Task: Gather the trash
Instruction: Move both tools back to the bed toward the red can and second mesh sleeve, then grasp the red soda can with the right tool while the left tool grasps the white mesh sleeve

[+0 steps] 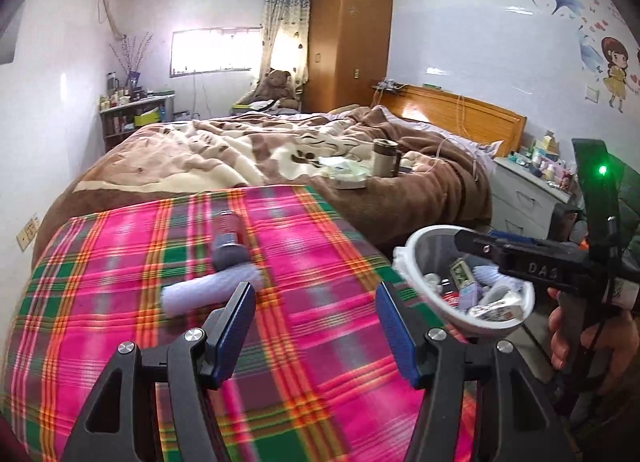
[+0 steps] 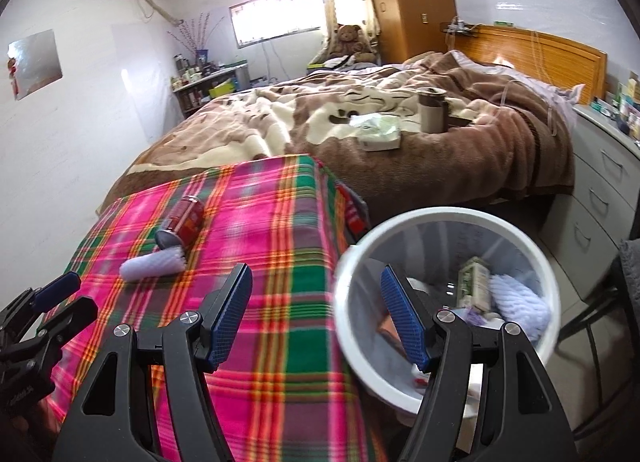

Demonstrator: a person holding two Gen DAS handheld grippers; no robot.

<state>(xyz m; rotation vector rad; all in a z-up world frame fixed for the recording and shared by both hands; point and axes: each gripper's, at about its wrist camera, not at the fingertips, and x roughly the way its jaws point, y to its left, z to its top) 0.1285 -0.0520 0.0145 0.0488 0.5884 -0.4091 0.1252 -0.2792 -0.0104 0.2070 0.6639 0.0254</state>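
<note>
A red drink can lies on its side on the pink plaid cloth. A pale lilac foam roll lies against its near end. My left gripper is open and empty, just short of the roll. A white trash bin stands right of the cloth and holds several pieces of trash. My right gripper is open and empty, its right finger over the bin's rim; it also shows in the left wrist view.
A bed with a brown blanket lies beyond the cloth, with a tumbler and a tissue pack on it. A white drawer unit stands to the right, a wardrobe at the back.
</note>
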